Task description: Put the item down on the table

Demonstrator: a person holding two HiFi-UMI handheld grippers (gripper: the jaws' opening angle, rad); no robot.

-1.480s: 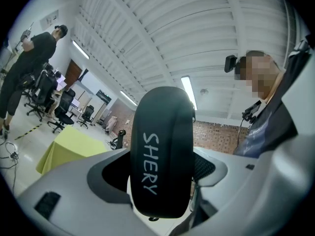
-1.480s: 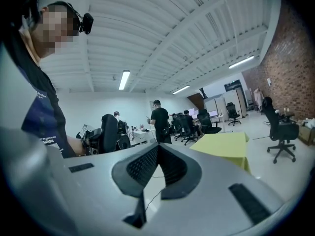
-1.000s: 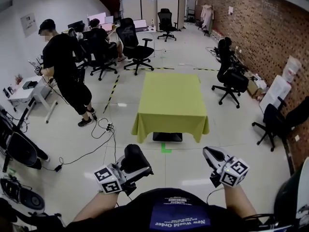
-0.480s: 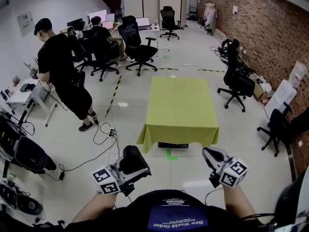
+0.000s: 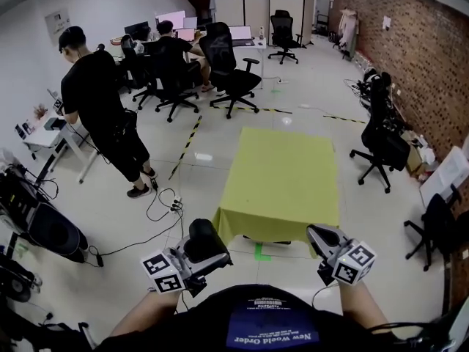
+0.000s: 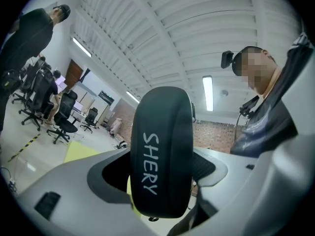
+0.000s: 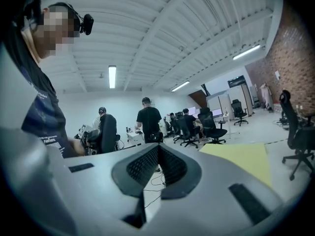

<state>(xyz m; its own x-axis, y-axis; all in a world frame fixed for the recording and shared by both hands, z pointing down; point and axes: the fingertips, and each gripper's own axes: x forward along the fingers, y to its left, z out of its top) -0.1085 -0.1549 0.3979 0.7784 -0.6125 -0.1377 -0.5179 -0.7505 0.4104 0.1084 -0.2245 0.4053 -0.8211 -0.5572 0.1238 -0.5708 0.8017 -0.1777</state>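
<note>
My left gripper (image 5: 199, 249) is shut on a black oval case (image 5: 206, 241) with "SHERY" printed on its edge; in the left gripper view the black case (image 6: 161, 176) stands on edge between the jaws. My right gripper (image 5: 322, 237) is shut with nothing in it; in the right gripper view its ribbed pads (image 7: 170, 164) meet. Both grippers hang close to my chest, over the floor. A table under a yellow-green cloth (image 5: 286, 178) stands ahead, its near edge just beyond the grippers. It shows at the right in the right gripper view as a yellow-green table (image 7: 241, 156).
A person in black (image 5: 102, 108) stands at the left by a white desk (image 5: 55, 134). Cables (image 5: 157, 211) trail over the floor left of the table. Black office chairs (image 5: 385, 134) stand right of the table, with more chairs (image 5: 231, 68) and seated people at the back.
The table has come closer and shifted right in the head view as I walked toward it. Both grippers keep the same pose, the left still holding the case.
</note>
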